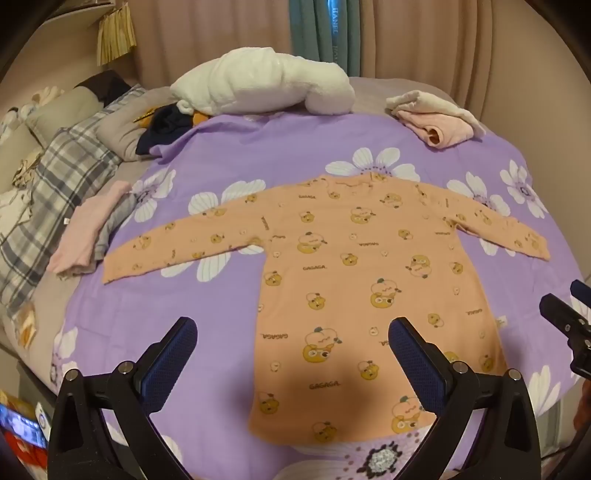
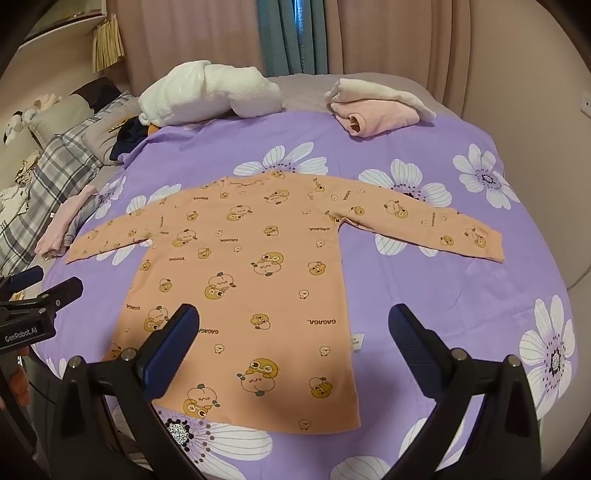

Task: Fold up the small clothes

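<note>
Nearest to me, the left gripper (image 1: 291, 332) hangs over the hem end of the orange long-sleeved shirt (image 1: 354, 280), its blue-padded fingers spread wide with nothing between them. The right gripper (image 2: 293, 319) hovers just beside it over the same lower part of the shirt, jaws likewise splayed and empty, neither one touching the cloth.

The shirt lies flat and face up on the purple flowered bedsheet (image 2: 424, 295), both sleeves stretched out sideways, collar pointing away from the grippers, cartoon prints all over it. A small white label (image 2: 356, 341) pokes out at the shirt's right side seam.

Just off the shirt's left cuff sits a folded pink garment (image 1: 86, 232) on top of a grey one, and left of that a grey plaid blanket (image 1: 55, 199) is bunched up.

Beyond the shirt's collar, at the far edge of the sheet, a fluffy white blanket (image 1: 258, 81) is heaped, with a dark navy cloth (image 1: 162, 127) tucked at its left end. To the right of that heap is a folded stack of pink and cream clothes (image 2: 376, 107). Behind it all hang beige curtains (image 2: 406, 33) with a teal curtain (image 2: 284, 33) between them.
</note>
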Available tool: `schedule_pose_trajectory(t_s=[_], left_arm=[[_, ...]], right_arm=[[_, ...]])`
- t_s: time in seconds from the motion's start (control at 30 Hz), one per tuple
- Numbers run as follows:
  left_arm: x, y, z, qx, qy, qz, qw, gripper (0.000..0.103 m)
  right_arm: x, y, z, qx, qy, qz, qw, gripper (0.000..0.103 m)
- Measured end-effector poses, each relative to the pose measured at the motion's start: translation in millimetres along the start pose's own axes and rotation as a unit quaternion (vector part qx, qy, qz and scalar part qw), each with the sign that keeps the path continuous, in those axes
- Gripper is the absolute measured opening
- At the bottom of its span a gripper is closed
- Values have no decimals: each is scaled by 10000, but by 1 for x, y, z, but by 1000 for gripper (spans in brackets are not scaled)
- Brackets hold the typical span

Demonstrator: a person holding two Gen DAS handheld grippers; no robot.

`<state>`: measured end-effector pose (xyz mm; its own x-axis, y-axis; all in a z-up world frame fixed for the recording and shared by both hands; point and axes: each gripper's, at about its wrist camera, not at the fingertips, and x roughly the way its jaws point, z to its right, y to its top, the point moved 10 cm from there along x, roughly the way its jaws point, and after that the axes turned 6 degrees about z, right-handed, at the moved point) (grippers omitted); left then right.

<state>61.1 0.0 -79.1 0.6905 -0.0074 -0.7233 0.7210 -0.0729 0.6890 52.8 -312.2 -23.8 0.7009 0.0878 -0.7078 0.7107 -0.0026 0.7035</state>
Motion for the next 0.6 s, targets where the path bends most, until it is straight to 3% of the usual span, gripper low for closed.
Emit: schedule_pose_trajectory(t_s=[0.6], left_arm=[[0,-2,0,12,-6,5,10000,102]], right_arm=[[0,0,-2,-4,29,-10,10000,103]])
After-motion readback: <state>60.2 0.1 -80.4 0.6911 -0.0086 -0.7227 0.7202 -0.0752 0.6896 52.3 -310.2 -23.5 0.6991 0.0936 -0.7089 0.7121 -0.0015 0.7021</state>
